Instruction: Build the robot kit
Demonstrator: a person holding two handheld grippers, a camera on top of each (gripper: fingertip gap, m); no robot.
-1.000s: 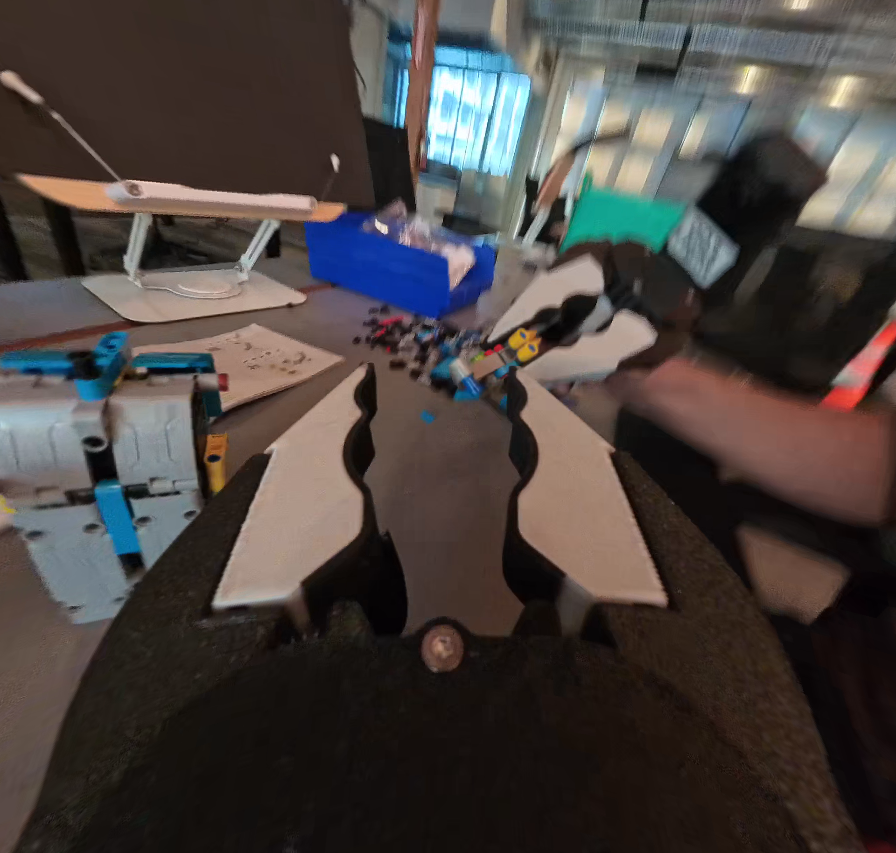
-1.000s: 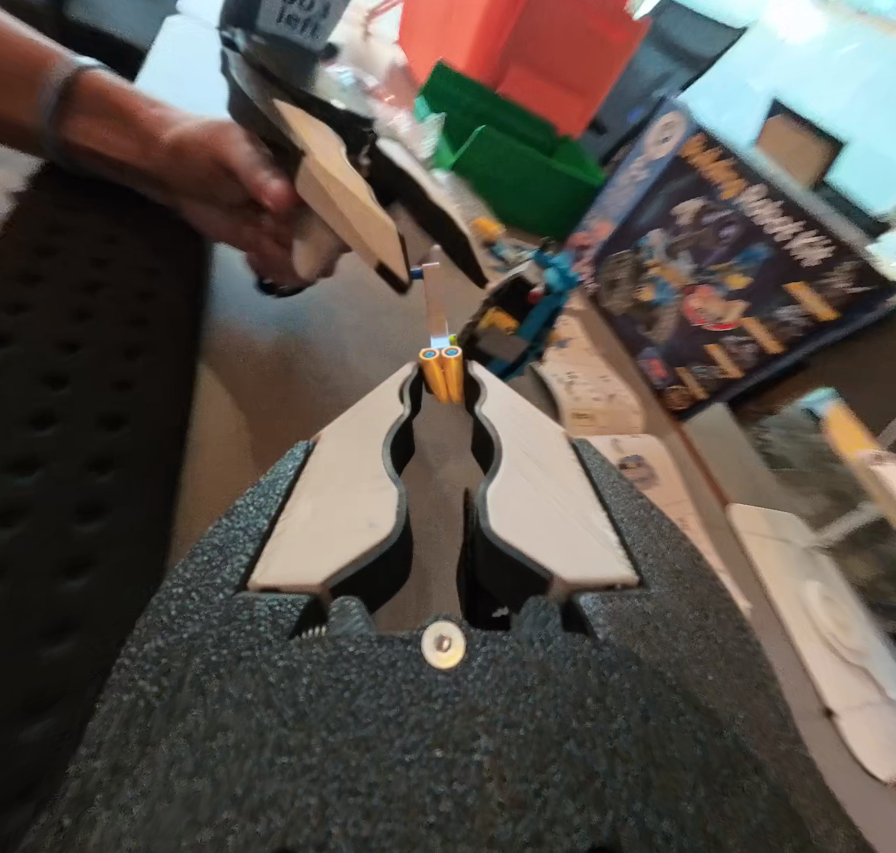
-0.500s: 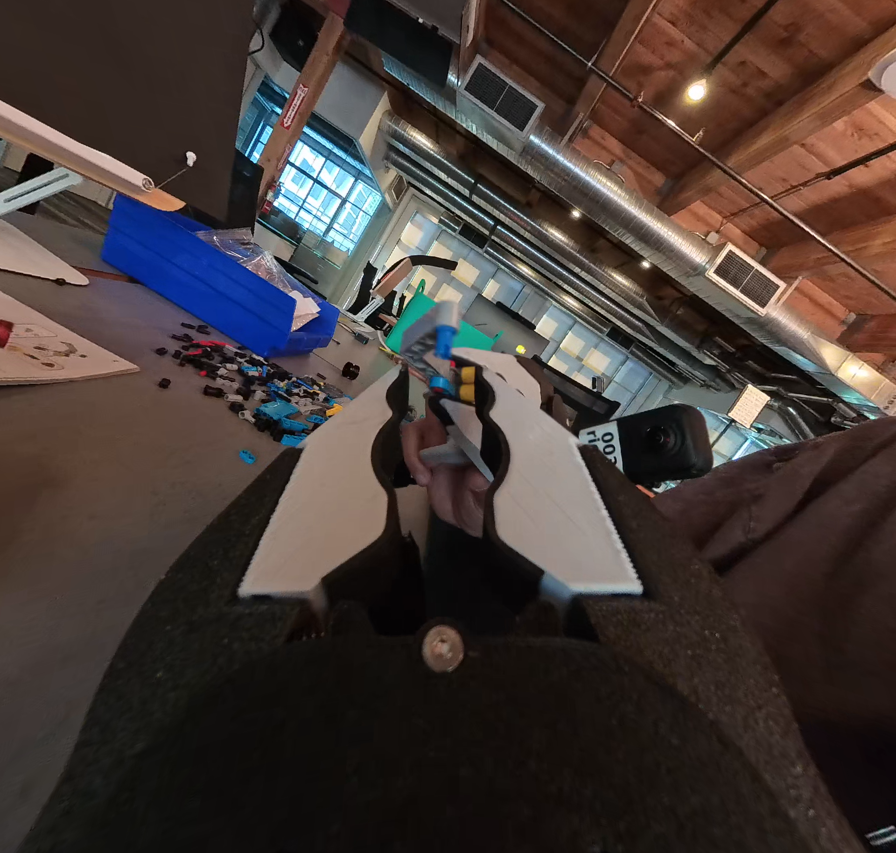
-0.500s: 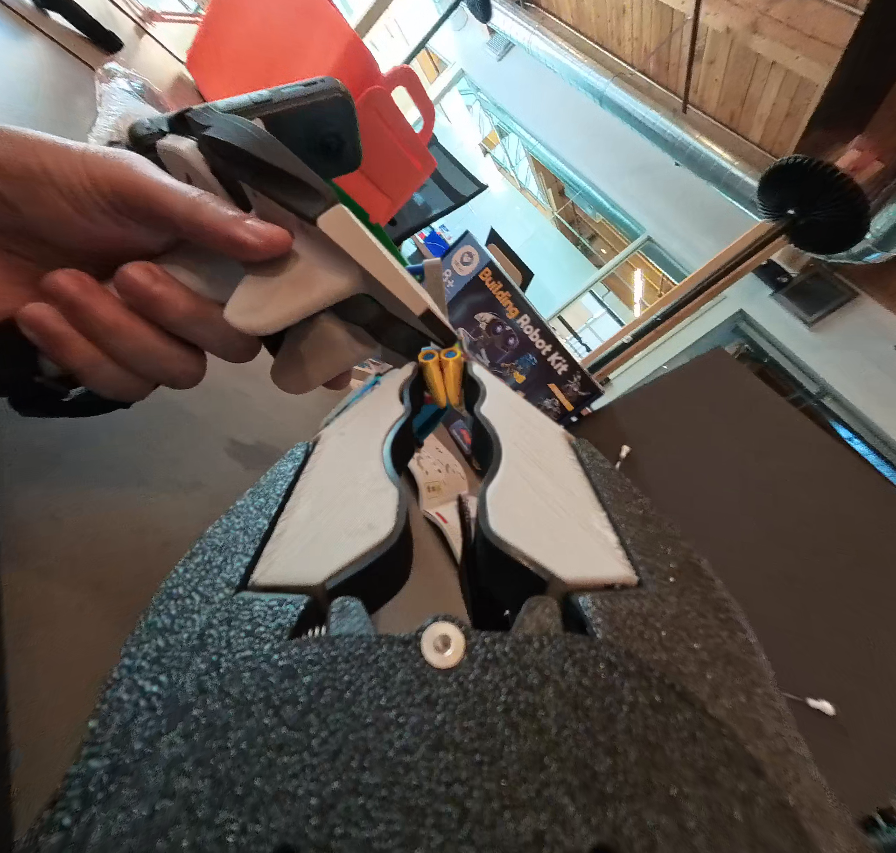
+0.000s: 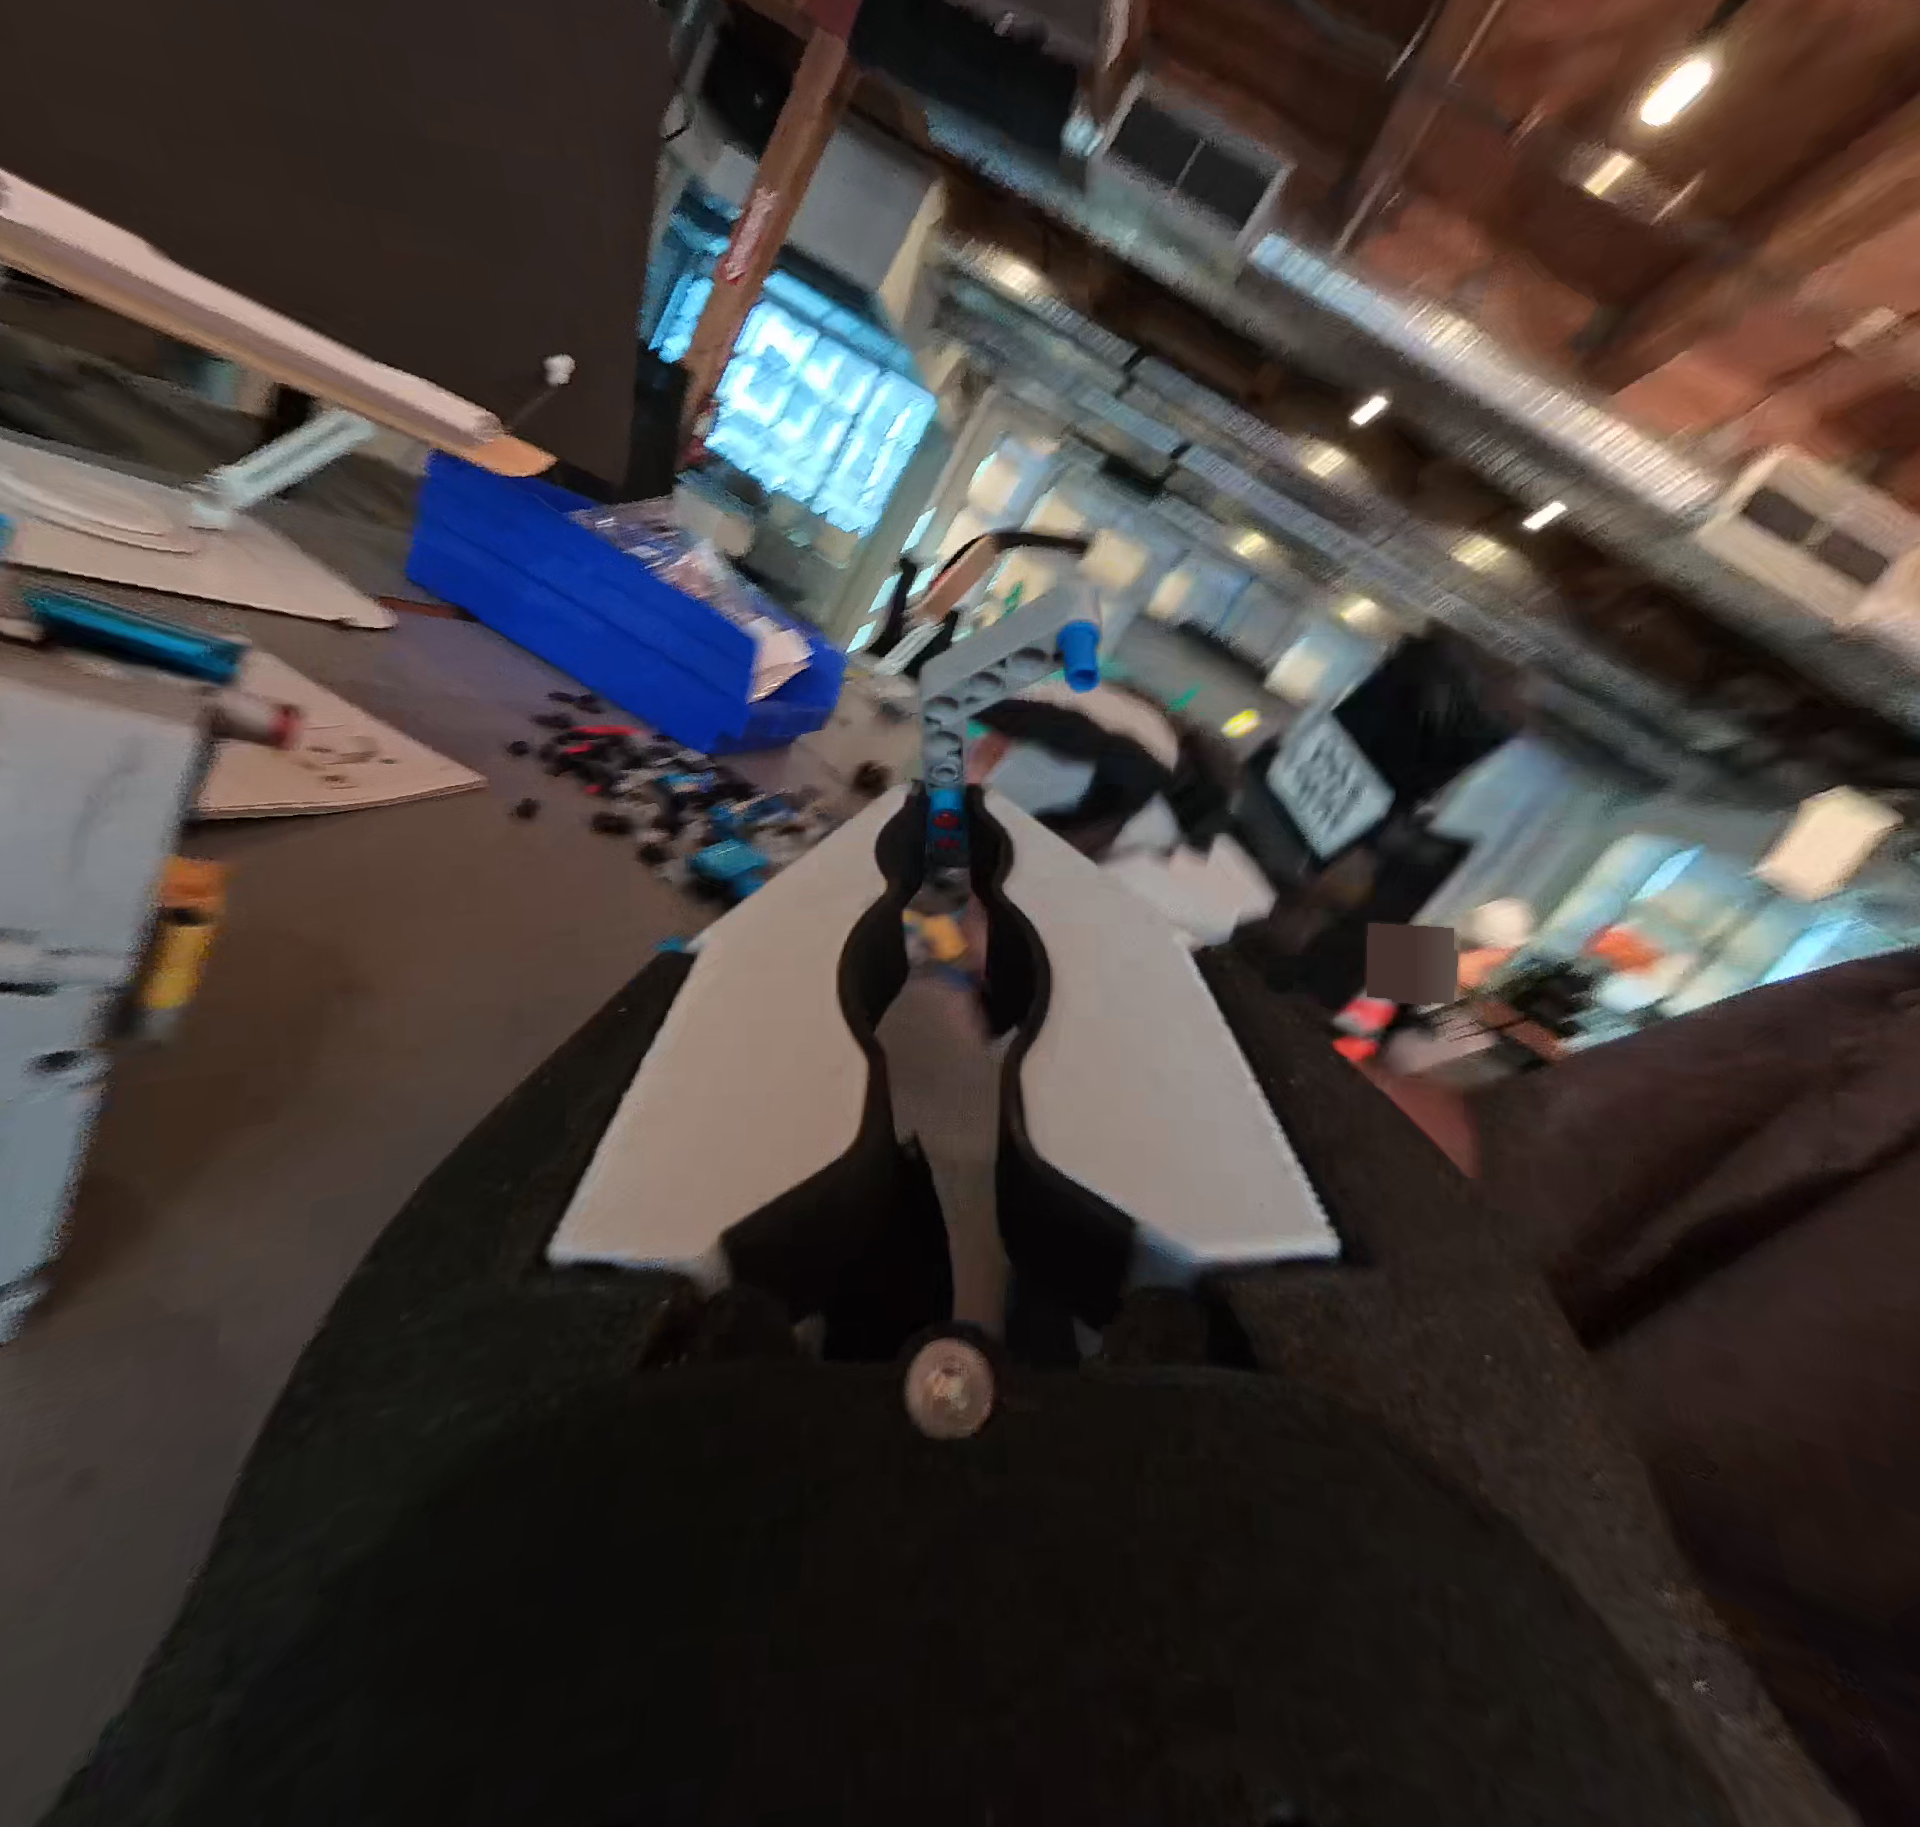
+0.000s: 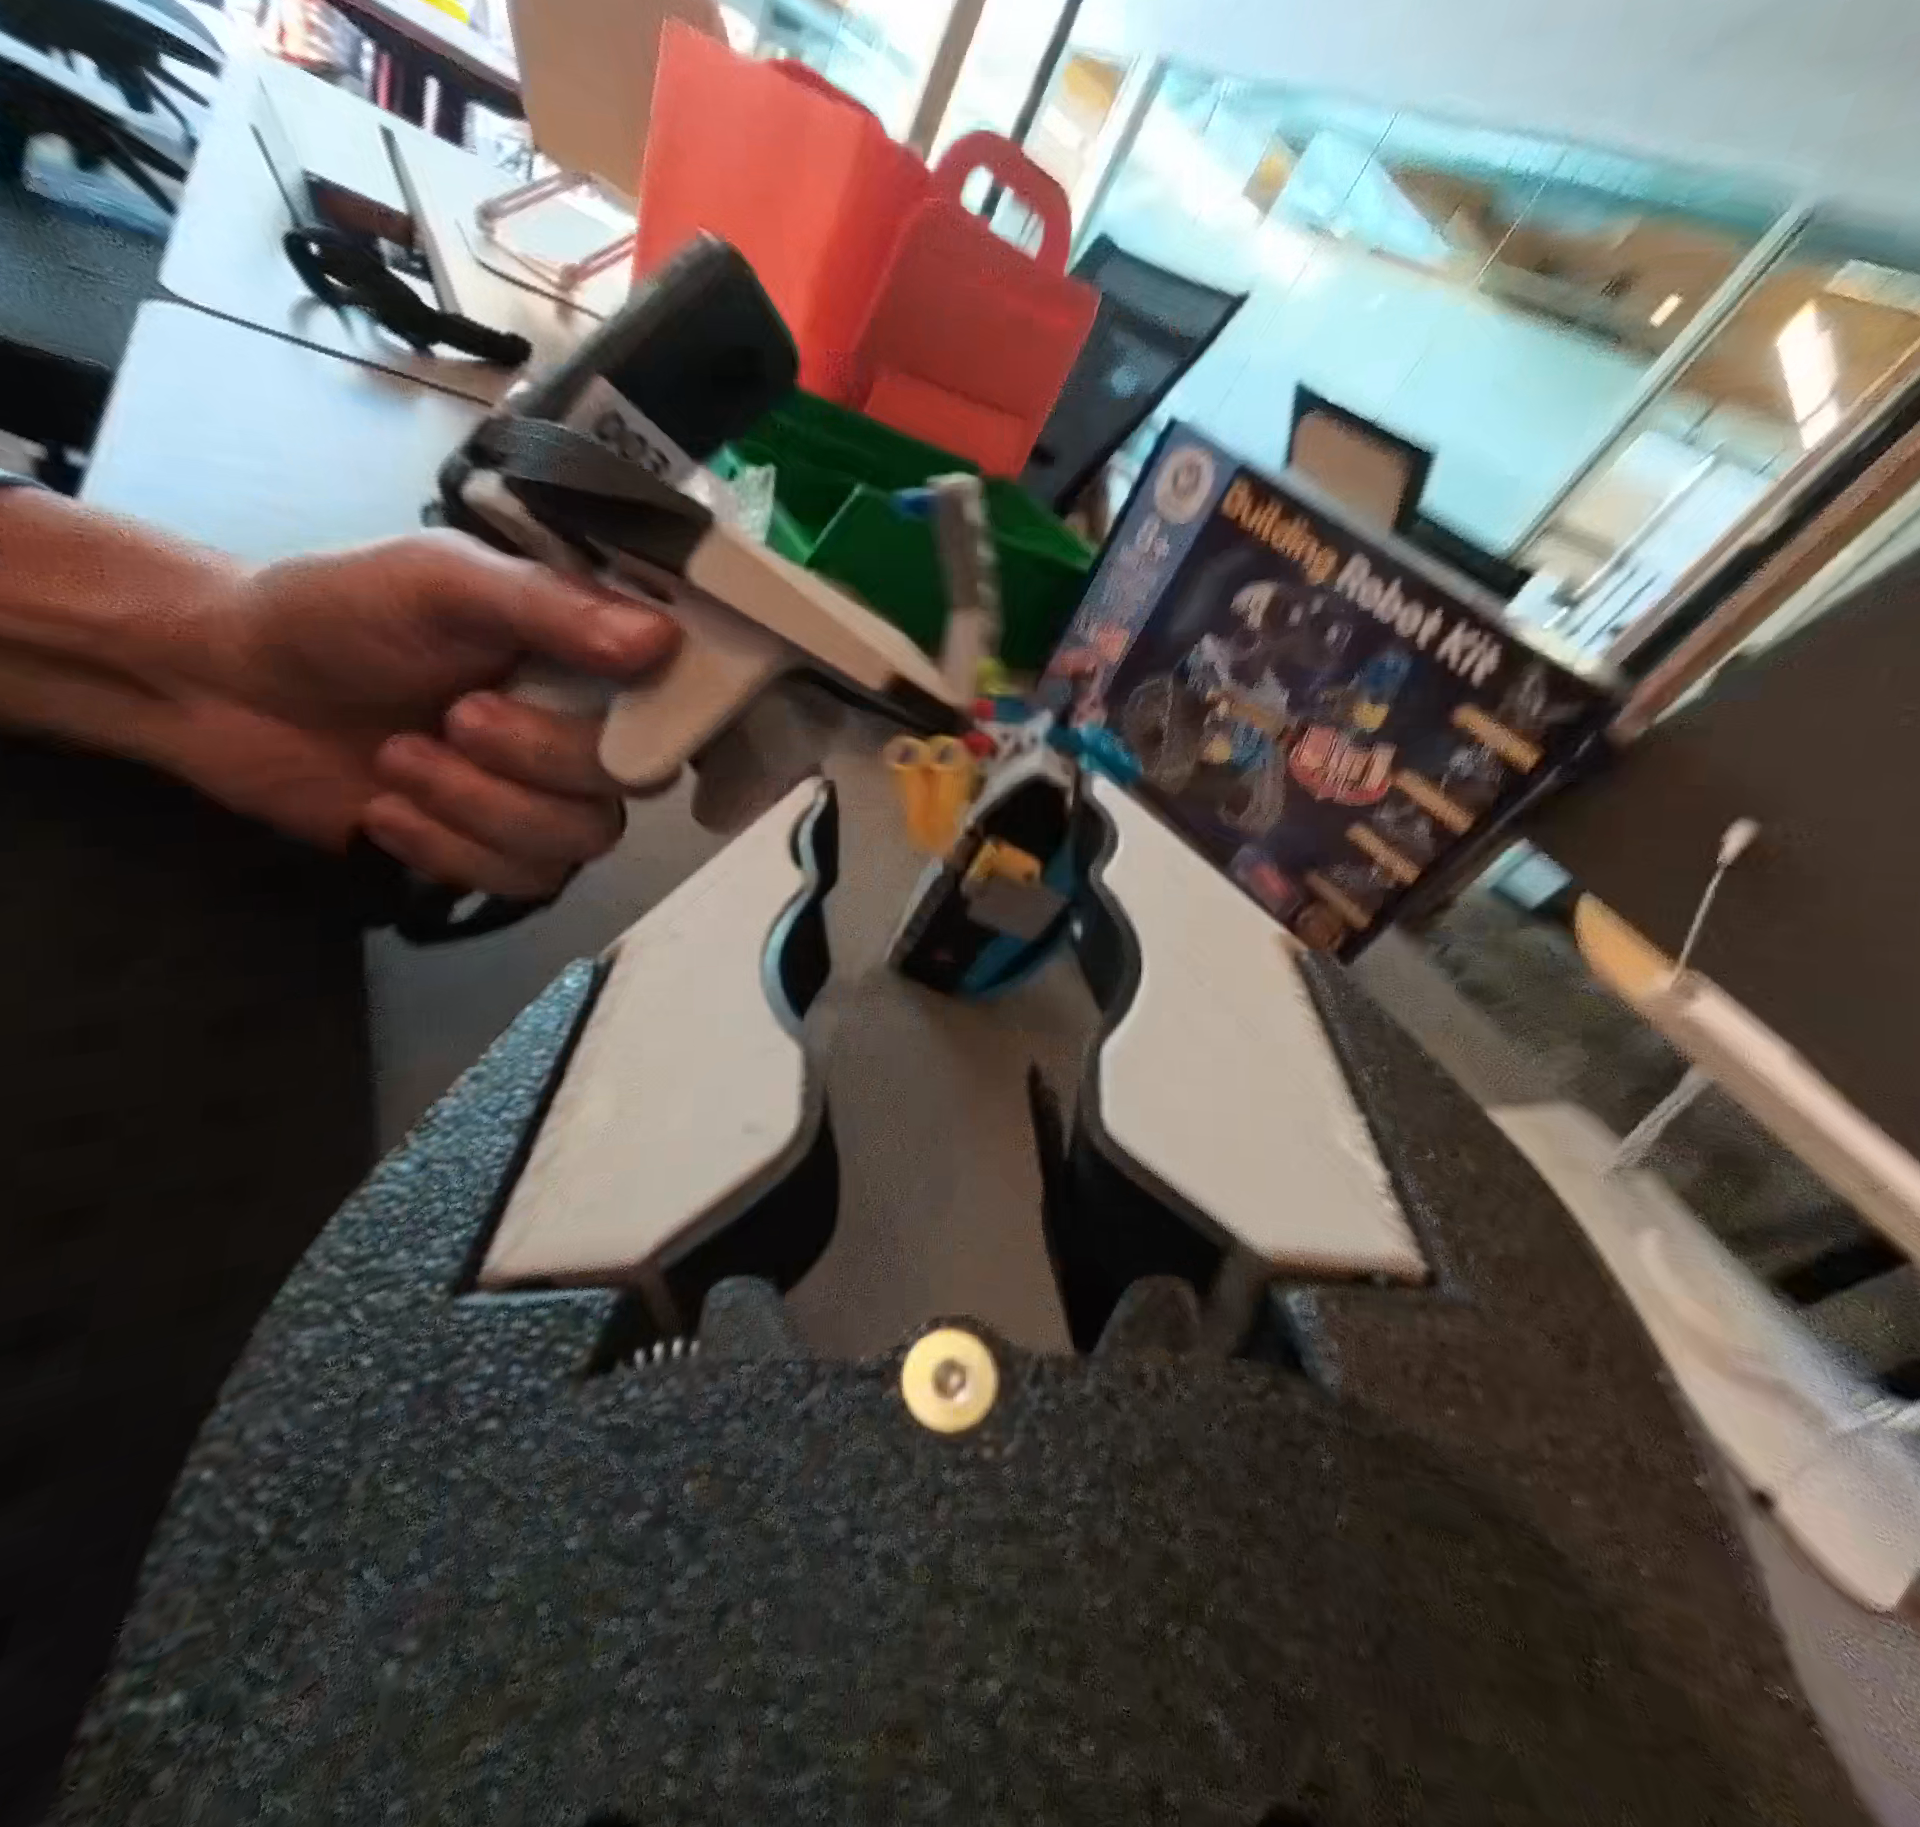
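Grey bent beam – blue pin at top – pinched upright in left gripper.

Left gripper pinches bent beam at its tip, beam sticking up, peg at its far end. Loose parts pile on tabletop far left of it, bin behind pile. Right gripper parted; partly built model on tabletop between its fingers. Kit box far right, bags behind.

Left claw clamped — right claw agape
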